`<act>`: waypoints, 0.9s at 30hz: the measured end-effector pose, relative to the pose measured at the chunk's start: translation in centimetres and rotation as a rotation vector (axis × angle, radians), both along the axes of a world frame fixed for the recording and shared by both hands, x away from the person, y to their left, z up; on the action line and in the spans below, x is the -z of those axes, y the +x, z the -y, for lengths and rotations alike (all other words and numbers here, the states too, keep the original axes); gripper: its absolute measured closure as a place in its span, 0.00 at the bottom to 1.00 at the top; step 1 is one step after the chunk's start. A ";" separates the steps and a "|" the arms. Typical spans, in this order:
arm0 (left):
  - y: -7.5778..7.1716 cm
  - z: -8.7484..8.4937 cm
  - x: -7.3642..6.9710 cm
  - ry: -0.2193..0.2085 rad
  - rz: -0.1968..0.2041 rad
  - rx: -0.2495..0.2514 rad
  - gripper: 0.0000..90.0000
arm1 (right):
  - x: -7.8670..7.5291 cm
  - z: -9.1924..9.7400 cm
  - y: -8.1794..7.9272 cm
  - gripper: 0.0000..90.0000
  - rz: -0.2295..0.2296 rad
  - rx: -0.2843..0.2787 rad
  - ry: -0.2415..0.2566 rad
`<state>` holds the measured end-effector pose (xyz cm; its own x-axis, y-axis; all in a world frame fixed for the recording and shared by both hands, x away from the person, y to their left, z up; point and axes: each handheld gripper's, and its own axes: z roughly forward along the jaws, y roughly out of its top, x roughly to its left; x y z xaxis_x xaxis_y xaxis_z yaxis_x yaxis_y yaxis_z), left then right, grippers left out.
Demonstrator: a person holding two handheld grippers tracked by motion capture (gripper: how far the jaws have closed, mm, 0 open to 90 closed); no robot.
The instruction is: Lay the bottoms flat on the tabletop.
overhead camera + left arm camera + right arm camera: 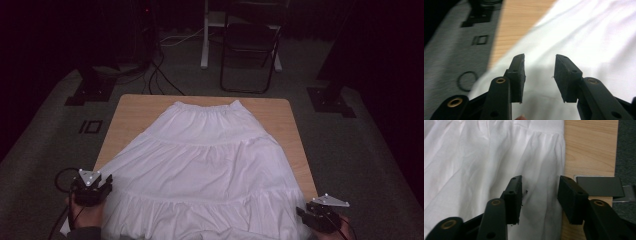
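1. Spread flat, a white tiered cotton skirt [205, 165] with a gathered elastic waistband covers most of the light wooden table [134, 112]. Its waistband lies at the far edge, and its wide hem reaches the near edge, by the person.
2. At the skirt's near left corner, the left gripper [91, 186] sits in the person's hand [86, 215], with a grey three-cornered plate on top.
3. From the left gripper view, its two black fingers [517, 75] stand apart over the white cloth. Nothing is pinched between them, and the fabric lies below the gap, with the skirt's edge and bare wood just to the left.
4. At the near right corner, the right gripper [320, 215] hovers by the hem.
5. From the right gripper view, its fingers [514, 198] are also parted and grip nothing. The left finger lies over the pleated cloth and the right one over the skirt's side edge, where bare wood begins.
6. Beyond that edge, a dark grey flat plate [600, 186] rests at the table's corner.
7. Around the table lies grey carpet [45, 145], with a black folding chair [250, 47] at the far side and dark stand bases on either side.
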<state>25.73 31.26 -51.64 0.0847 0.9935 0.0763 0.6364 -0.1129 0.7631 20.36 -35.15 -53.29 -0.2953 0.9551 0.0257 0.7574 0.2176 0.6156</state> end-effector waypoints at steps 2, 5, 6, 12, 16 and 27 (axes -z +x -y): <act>0.2 0.7 0.5 -0.007 -0.014 0.042 0.64 | -0.1 -0.2 0.0 0.69 0.000 -0.013 -0.023; 0.7 1.2 1.3 -0.018 -0.046 0.070 0.64 | -0.1 -0.2 0.2 0.85 0.004 -0.032 -0.032; 0.8 1.4 1.6 -0.013 -0.054 0.076 0.64 | -0.1 -0.2 0.3 0.90 0.001 -0.034 -0.036; 1.1 1.4 2.3 -0.008 -0.072 0.084 0.63 | -0.2 0.3 1.0 0.98 0.011 0.000 -0.074; 1.1 1.1 2.4 -0.039 -0.075 0.078 0.63 | -0.4 1.3 1.4 0.99 0.030 0.041 -0.091; 1.2 1.1 2.5 -0.056 -0.074 0.088 0.63 | -3.1 5.4 4.7 1.00 0.167 0.203 -0.230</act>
